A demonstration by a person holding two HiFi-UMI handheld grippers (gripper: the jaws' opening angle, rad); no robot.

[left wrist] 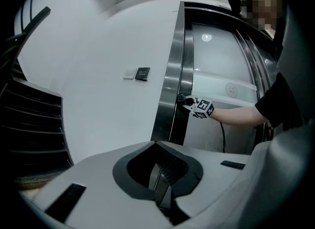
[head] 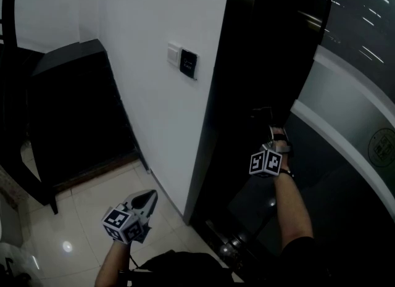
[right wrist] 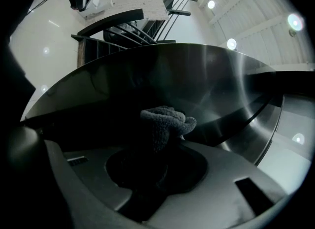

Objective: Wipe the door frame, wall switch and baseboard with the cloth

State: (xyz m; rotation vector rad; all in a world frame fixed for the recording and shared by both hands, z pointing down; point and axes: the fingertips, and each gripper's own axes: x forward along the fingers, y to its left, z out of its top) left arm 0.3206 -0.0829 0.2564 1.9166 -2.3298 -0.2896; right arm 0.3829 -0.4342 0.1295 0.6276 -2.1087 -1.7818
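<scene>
A grey cloth (right wrist: 165, 122) is bunched between the jaws of my right gripper (right wrist: 161, 142), which is shut on it. The cloth is held up against the dark steel door frame (right wrist: 206, 82). In the head view the right gripper (head: 271, 133) is on the frame's (head: 231, 88) inner edge at mid height, and the cloth is hidden in the dark. The wall switch (head: 182, 61) sits on the white wall to the frame's left, also seen as the switch (left wrist: 138, 74). My left gripper (head: 147, 200) hangs low over the tiled floor, shut and holding nothing, jaws (left wrist: 165, 174) pointing at the frame.
A dark slatted cabinet (head: 74, 107) stands against the wall at left, with a dark chair (head: 12, 94) beside it. Pale glossy tiles (head: 80, 230) cover the floor. Right of the frame is a curved grey panel (head: 345, 113). A person's arm (left wrist: 236, 115) reaches to the frame.
</scene>
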